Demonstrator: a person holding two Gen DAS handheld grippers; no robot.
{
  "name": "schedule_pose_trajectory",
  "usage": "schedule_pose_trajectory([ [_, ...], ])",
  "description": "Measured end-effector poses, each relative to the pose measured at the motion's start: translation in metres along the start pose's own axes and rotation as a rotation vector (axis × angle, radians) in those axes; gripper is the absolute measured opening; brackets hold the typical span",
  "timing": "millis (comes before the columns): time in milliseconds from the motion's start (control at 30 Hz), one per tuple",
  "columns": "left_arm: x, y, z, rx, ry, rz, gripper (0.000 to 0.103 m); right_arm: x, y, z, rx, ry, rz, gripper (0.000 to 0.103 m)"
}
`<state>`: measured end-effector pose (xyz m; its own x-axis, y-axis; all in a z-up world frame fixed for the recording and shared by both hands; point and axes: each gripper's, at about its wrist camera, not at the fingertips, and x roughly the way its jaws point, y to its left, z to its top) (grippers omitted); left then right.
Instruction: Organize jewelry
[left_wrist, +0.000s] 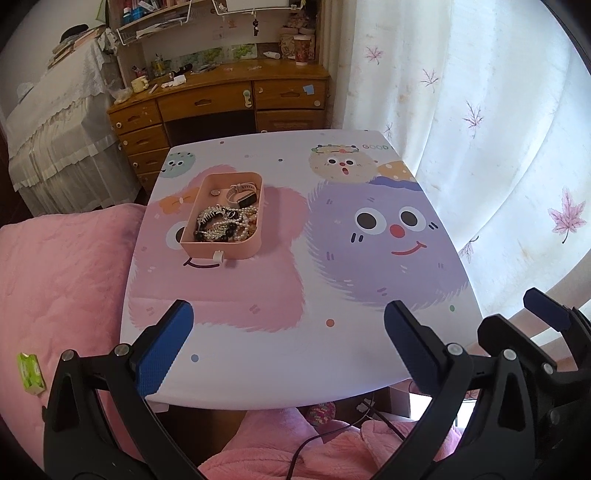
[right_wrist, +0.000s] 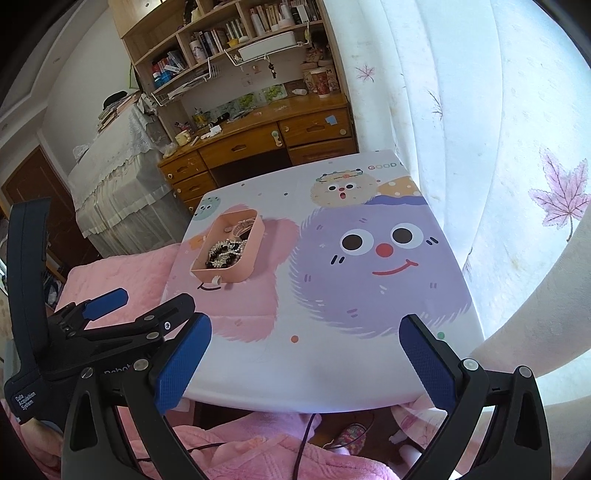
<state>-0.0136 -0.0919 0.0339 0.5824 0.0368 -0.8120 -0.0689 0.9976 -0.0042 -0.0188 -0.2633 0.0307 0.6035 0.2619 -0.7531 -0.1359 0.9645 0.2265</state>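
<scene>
Both the left gripper (left_wrist: 288, 347) and right gripper (right_wrist: 304, 363) hang released, empty, above the bench (left_wrist: 369, 354); tangled jewelry (left_wrist: 225, 223) risks dragging the light pink tray (left_wrist: 236, 251) when lifted.

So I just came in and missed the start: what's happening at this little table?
A person holds a two-finger gripper in each hand, and both the left gripper and the right gripper hang open and empty at the near edge of the cartoon-printed table. Further back on the table sits an open pink rectangular box holding tangled pearl and silver jewelry and a pale-strapped watch. Nothing is being touched.
</scene>
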Motion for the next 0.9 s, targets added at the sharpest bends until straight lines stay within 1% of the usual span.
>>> schedule_pose_trajectory([
  [400, 0.001, 0.001, -0.002, -0.016, 0.003, 0.002, 0.102, 0.004, -0.005, -0.007, 0.005, 0.019, -0.004, 0.103],
  [600, 0.001, 0.0, -0.003, -0.027, 0.013, -0.007, 0.102, -0.001, -0.007, -0.013, 0.019, 0.024, -0.016, 0.103],
  [733, 0.0, -0.001, -0.006, -0.03, 0.017, -0.004, 0.102, 0.0, -0.01, -0.017, 0.034, 0.035, -0.012, 0.103],
  [900, -0.003, 0.0, -0.009, -0.035, 0.02, 0.013, 0.102, 0.0, -0.014, -0.014, 0.042, 0.022, 0.004, 0.103],
])
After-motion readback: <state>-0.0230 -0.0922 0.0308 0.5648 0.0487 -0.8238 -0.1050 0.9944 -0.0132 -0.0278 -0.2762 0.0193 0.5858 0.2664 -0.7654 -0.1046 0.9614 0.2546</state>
